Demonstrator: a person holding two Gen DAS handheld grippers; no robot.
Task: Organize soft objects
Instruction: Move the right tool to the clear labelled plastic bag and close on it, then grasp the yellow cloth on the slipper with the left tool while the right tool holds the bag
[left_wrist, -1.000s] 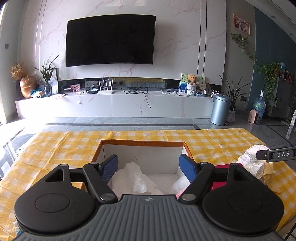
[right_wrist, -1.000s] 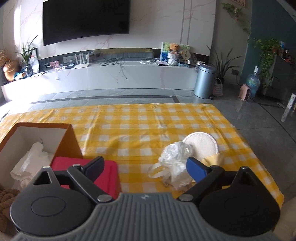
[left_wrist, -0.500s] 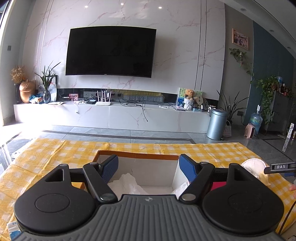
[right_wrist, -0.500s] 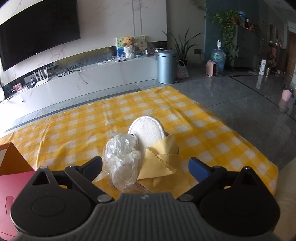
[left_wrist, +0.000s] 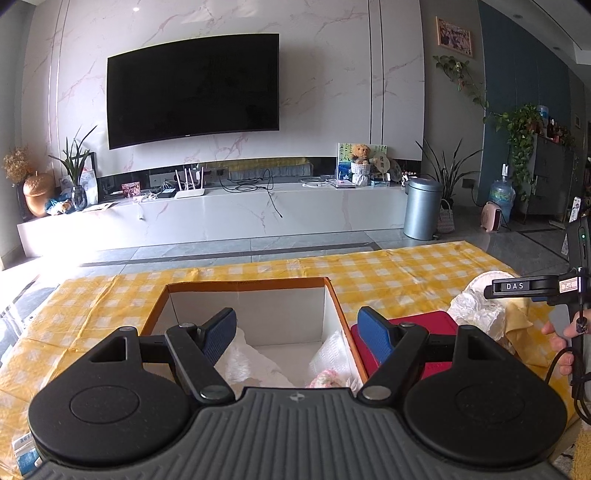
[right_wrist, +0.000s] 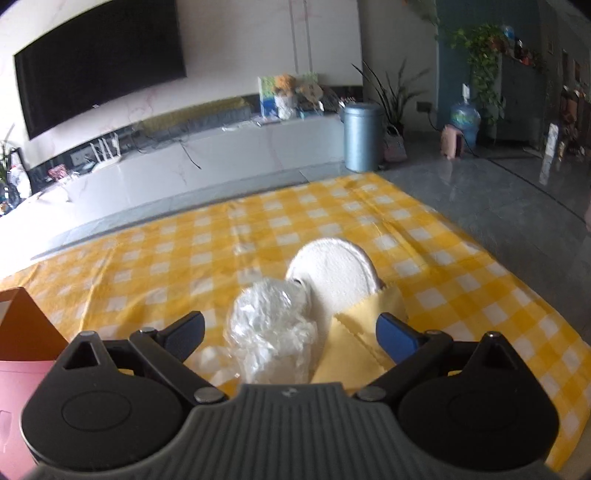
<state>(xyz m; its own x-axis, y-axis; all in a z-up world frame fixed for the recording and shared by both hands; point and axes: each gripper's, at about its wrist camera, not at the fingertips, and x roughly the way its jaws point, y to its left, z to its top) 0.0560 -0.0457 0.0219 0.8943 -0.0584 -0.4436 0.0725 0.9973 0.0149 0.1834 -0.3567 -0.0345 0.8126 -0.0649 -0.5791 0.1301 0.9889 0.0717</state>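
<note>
An orange-rimmed cardboard box (left_wrist: 334, 291) sits on the yellow checked tablecloth (left_wrist: 388, 269). It holds white soft pieces (left_wrist: 247, 362) and a pink knit item (left_wrist: 325, 378). My left gripper (left_wrist: 297, 332) is open and empty above the box. My right gripper (right_wrist: 290, 330) is open and empty, straddling a crumpled clear plastic bag (right_wrist: 271, 325). Beside the bag lie a white round pad (right_wrist: 334, 271) and a yellow cloth (right_wrist: 354, 350). The bag (left_wrist: 474, 314) also shows in the left wrist view.
A red flat case (left_wrist: 430, 325) lies right of the box, also at the left edge of the right wrist view (right_wrist: 18, 398). The table's right edge (right_wrist: 550, 306) drops to a grey floor. A small packet (left_wrist: 24, 452) lies at the near left.
My right gripper has swung right from the red case and moved in over the plastic bag, pad and yellow cloth. The left gripper has shifted slightly over the box.
</note>
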